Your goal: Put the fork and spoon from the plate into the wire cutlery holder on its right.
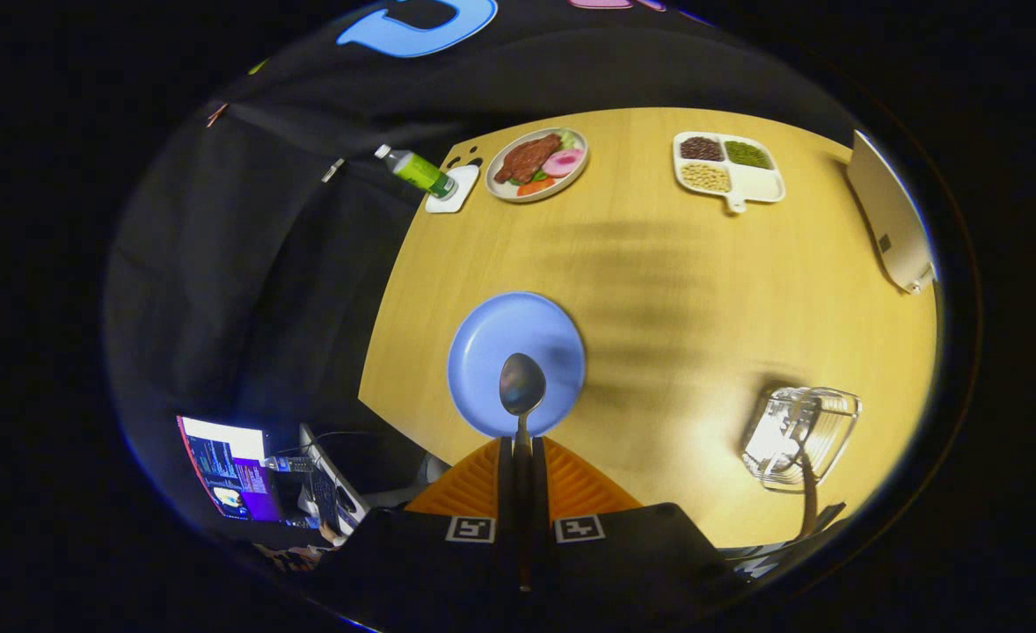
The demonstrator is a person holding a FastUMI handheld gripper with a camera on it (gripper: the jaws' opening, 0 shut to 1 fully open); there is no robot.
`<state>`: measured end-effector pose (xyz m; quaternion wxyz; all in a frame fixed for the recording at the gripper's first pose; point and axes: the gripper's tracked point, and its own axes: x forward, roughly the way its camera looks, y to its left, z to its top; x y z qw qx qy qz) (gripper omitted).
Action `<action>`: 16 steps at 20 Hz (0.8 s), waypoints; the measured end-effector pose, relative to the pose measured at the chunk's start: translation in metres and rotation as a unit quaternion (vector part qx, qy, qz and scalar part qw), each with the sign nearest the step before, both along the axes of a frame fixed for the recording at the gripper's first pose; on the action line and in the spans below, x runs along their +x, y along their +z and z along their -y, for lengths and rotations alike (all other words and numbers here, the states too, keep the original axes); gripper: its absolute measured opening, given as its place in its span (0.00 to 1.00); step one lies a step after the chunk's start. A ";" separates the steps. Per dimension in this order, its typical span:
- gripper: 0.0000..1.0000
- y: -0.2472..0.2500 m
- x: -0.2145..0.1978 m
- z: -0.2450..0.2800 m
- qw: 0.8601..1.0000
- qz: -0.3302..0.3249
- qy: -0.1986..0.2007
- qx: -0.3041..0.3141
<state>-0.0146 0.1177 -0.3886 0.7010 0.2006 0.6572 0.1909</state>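
Pinching the metal spoon (521, 387) by its thin handle, the gripper (522, 457) holds it above the round blue plate (483, 352); it could swivel or slip before reaching the wire cutlery holder (799, 435) near the table's (659, 290) right edge.

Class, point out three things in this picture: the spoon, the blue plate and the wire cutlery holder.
spoon (521, 384), gripper view, on its bowl; jaws shut on its handle.
blue plate (483, 352), gripper view, on bare surface.
wire cutlery holder (821, 422), gripper view, on its wire wall.

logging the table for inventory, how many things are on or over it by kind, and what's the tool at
Plates and trays: 2 round plates, blue and food; 1 divided white tray
Cutlery: 1 metal spoon, tool shut on it
Wire cutlery holder: 1
Green bottle: 1
White coaster: 1
Total: 7
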 end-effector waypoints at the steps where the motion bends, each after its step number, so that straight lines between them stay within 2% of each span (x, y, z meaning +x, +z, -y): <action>1: 0.10 0.003 0.000 0.021 1.000 -0.001 -0.009 -0.011; 5: 0.10 0.009 -0.010 0.100 0.997 -0.012 -0.035 -0.061; 9: 0.10 0.000 -0.028 0.155 0.992 -0.043 -0.048 -0.107; 16: 0.10 -0.052 -0.044 0.186 0.981 -0.099 -0.047 -0.163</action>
